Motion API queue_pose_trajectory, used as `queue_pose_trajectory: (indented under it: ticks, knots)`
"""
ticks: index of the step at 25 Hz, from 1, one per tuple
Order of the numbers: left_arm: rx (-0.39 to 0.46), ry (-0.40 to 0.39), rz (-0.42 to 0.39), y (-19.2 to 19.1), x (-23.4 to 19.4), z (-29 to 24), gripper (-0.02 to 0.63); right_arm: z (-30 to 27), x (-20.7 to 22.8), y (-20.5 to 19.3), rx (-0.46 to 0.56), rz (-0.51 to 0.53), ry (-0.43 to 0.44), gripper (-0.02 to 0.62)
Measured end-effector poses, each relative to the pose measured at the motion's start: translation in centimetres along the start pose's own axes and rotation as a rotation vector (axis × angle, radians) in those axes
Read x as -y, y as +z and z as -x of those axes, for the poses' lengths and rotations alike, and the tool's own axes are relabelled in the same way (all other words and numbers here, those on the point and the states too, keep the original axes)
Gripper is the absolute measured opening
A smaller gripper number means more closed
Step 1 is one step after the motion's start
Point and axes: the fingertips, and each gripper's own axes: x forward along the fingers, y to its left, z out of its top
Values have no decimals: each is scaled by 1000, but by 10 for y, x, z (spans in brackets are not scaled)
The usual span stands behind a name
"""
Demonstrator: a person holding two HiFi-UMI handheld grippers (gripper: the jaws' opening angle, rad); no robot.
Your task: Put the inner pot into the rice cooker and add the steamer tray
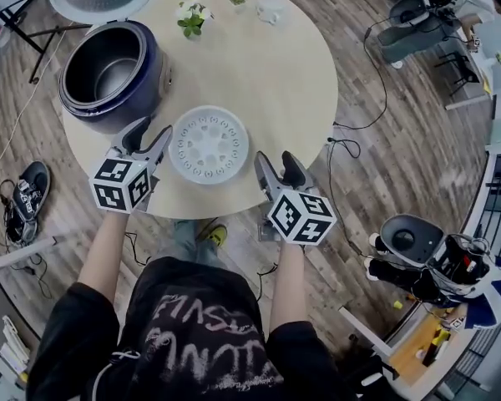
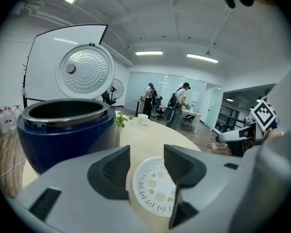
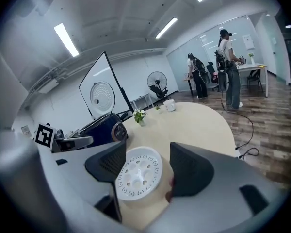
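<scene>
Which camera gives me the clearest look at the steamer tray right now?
The head view: the steamer tray lies whole on the table, seen from above and unobstructed. The left gripper view shows only a slice of it between the fingers; the right gripper view shows most of it, slanted.

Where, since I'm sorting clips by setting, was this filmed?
Probably an open-plan office or lab, not a home kitchen: people stand at a desk in the background, a whiteboard stands by the round table, and an office chair sits on the wood floor.
</scene>
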Motion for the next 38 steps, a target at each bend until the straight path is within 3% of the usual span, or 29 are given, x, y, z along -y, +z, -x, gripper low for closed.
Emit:
queue_pose_trajectory:
  ticks: [16, 29, 38]
  knots:
    - [-305, 15, 78, -94, -22, -47, 229, -60, 15, -79, -270, -50, -67, 278]
    - [-401, 2, 99, -134, -28, -68, 227, -85, 27, -121, -371, -94, -101, 262]
    - [-429, -26, 126, -144, -30, -77, 183, -94, 32, -133, -396, -115, -123, 228]
